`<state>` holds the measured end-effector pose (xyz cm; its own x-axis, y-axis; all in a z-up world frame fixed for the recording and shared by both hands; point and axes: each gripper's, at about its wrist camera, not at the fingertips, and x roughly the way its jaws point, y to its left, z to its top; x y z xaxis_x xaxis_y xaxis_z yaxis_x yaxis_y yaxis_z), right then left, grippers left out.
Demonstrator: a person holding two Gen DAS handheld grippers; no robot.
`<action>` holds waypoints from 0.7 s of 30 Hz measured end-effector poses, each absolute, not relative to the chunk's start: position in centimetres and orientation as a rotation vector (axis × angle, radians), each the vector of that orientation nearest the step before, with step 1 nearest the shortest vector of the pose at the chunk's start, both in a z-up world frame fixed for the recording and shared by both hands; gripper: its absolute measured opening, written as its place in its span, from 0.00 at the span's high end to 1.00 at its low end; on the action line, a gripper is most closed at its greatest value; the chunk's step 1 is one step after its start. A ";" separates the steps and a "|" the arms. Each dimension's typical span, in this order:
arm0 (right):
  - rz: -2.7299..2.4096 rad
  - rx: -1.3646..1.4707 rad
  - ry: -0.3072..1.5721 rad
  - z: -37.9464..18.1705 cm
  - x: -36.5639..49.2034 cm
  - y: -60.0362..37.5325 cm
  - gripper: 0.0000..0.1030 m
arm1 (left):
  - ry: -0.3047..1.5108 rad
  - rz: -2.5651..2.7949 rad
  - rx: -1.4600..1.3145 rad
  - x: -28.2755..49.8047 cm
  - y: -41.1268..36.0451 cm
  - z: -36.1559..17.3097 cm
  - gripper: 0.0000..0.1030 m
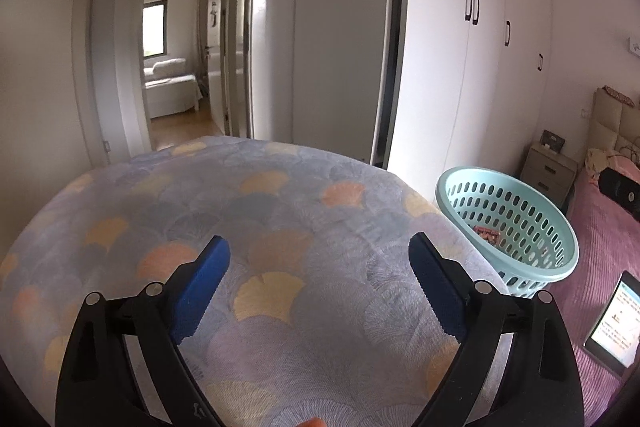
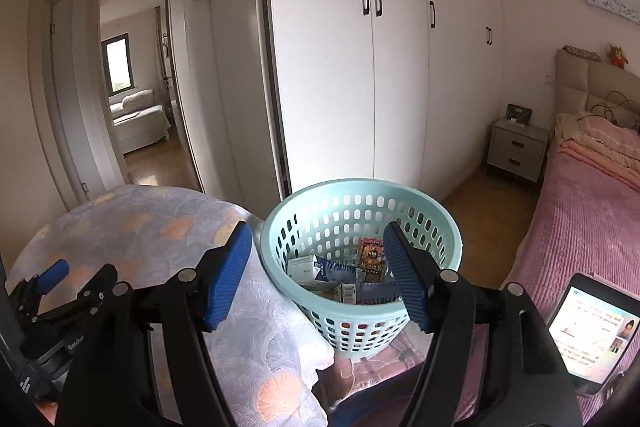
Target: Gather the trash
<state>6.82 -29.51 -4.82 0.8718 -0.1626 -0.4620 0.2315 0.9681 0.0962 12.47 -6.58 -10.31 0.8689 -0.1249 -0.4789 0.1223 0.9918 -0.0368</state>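
Observation:
A light teal perforated basket (image 2: 320, 211) stands on the pink bed, holding several pieces of trash: a red snack packet (image 2: 370, 253), white boxes (image 2: 302, 267) and a blue-white wrapper (image 2: 334, 271). My right gripper (image 2: 316, 267) is open and empty, just above and in front of the basket's rim. My left gripper (image 1: 320, 279) is open and empty, over a shell-patterned quilt (image 1: 240, 211). The basket also shows in the left wrist view (image 1: 532, 267), to the right of that gripper, with the red packet (image 1: 486, 235) inside. The left gripper also shows in the right wrist view (image 2: 56, 277) at lower left.
A lit tablet (image 2: 592, 327) lies on the pink bedspread (image 2: 580, 219) at the right. White wardrobes (image 2: 360, 67) and a grey nightstand (image 2: 518, 147) stand behind. An open doorway (image 1: 176, 67) leads to another room at the left.

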 end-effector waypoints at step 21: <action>-0.224 0.163 0.494 -5.7 5.8 -29.2 0.37 | 0.493 -0.139 0.030 12.2 -7.1 -10.2 0.10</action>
